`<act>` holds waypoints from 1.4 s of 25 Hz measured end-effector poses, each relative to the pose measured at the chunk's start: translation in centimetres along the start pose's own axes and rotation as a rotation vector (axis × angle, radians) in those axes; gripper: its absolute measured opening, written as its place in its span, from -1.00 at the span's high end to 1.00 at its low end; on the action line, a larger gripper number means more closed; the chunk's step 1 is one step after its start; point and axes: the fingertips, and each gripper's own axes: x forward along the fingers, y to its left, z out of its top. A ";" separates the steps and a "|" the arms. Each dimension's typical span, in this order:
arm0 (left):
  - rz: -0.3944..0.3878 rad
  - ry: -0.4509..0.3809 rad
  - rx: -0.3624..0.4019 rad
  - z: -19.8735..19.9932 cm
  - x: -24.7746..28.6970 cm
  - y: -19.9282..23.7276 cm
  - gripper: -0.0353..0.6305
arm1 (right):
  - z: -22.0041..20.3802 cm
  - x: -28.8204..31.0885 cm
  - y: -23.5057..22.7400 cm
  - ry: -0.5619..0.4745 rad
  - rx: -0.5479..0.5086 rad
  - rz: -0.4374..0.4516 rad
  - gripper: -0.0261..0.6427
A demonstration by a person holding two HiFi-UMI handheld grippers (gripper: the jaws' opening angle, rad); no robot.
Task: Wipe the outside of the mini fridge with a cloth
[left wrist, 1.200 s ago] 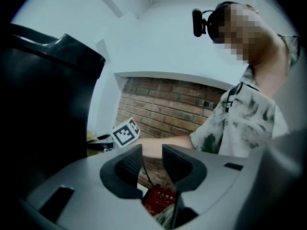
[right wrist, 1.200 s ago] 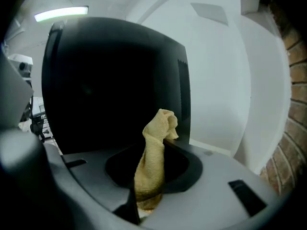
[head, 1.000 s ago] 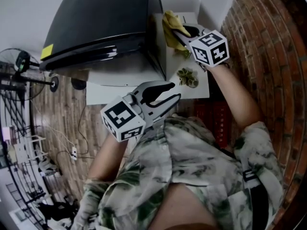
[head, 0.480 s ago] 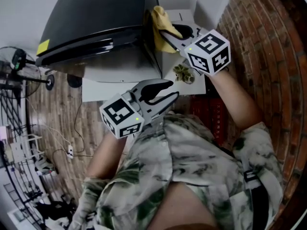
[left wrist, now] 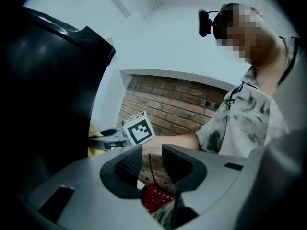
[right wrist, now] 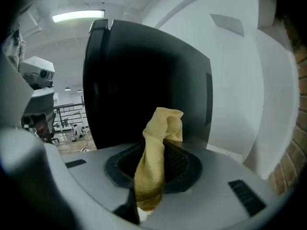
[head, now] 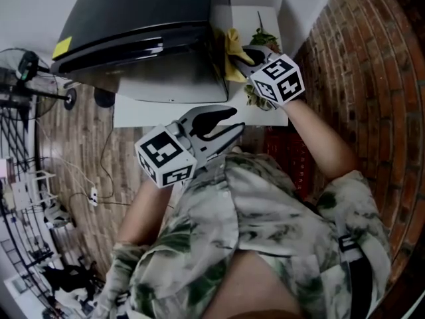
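The right gripper [head: 240,56] has its 2 fingers closed on a yellow cloth [right wrist: 154,147]. It is pinched low, so a soft fold stands above them beside the dark side wall of the fridge [head: 146,25] (contact I cannot confirm). The left gripper [left wrist: 152,163] hangs near the person's chest, fingers slightly apart with nothing between them. The cloth looks light and limp and will likely bunch, so a mid-cloth grip should keep a pad on the smooth, stiff panel. The fridge sits on a white worktop [head: 133,115].

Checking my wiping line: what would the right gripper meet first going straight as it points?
Probably the black side of the mini fridge: the right gripper, shut on the yellow cloth, points at it, cloth leading. Gap unclear.
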 end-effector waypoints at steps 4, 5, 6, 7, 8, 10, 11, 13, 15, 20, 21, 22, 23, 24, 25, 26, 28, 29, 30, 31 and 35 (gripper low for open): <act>0.015 0.002 -0.013 -0.1 0.0 0.0 0.53 | -3.9 1.3 -0.4 0.061 0.015 -0.008 0.64; 0.020 0.002 -0.017 -0.1 0.0 0.0 0.53 | -4.9 1.7 -0.6 0.080 0.017 -0.011 0.64; 0.024 0.003 -0.019 0.0 -0.1 0.0 0.53 | -5.9 2.1 -0.6 0.100 0.017 -0.013 0.64; 0.028 0.004 -0.021 0.0 -0.2 0.0 0.53 | -6.9 2.5 -0.7 0.121 0.018 -0.014 0.64; 0.033 0.006 -0.023 0.0 -0.4 0.1 0.53 | -8.0 3.0 -0.7 0.141 0.018 -0.015 0.64; 0.041 0.010 -0.028 -0.2 -0.6 0.3 0.53 | -10.2 4.0 -0.7 0.182 0.019 -0.019 0.64; 0.045 0.012 -0.031 -0.3 -0.7 0.4 0.53 | -11.2 4.4 -0.9 0.201 0.021 -0.024 0.64; 0.051 0.014 -0.038 -0.4 -0.9 0.5 0.53 | -12.7 5.0 -1.2 0.230 0.029 -0.032 0.64; 0.057 0.015 -0.043 -0.5 -1.2 0.6 0.53 | -13.7 5.5 -1.4 0.250 0.030 -0.038 0.64; 0.056 0.012 -0.042 -1.1 -1.9 1.1 0.53 | -14.3 5.9 -1.6 0.257 0.047 -0.046 0.64; 0.052 0.010 -0.039 -1.0 -2.1 1.2 0.53 | -14.1 5.7 -1.6 0.258 0.051 -0.050 0.64; 0.047 0.007 -0.037 -0.9 -2.3 1.3 0.53 | -13.9 5.4 -1.6 0.259 0.052 -0.057 0.64; 0.041 0.004 -0.034 -0.8 -2.6 1.5 0.53 | -13.6 5.0 -1.7 0.257 0.051 -0.064 0.64; 0.034 0.001 -0.032 -0.7 -2.9 1.6 0.53 | -13.2 4.7 -1.7 0.251 0.050 -0.072 0.64; 0.026 -0.002 -0.030 -0.7 -3.2 1.8 0.53 | -12.7 4.3 -1.7 0.242 0.052 -0.082 0.64; 0.017 -0.004 -0.028 -0.7 -3.5 1.9 0.53 | -12.2 3.9 -1.7 0.233 0.057 -0.094 0.64; -0.007 -0.007 -0.025 -0.9 -4.0 2.2 0.54 | -11.1 2.7 -1.8 0.212 0.072 -0.123 0.64; -0.020 -0.008 -0.022 -1.0 -4.3 2.4 0.53 | -10.5 2.1 -1.8 0.200 0.079 -0.139 0.64; -0.035 -0.010 -0.019 -1.0 -4.5 2.5 0.53 | -9.9 1.3 -1.8 0.187 0.085 -0.158 0.64; -0.049 -0.015 -0.014 -1.1 -4.8 2.6 0.53 | -9.2 0.6 -1.8 0.174 0.089 -0.178 0.64; -0.111 -0.029 0.004 -1.4 -6.5 3.5 0.53 | -6.3 -1.7 -1.3 0.122 0.101 -0.269 0.64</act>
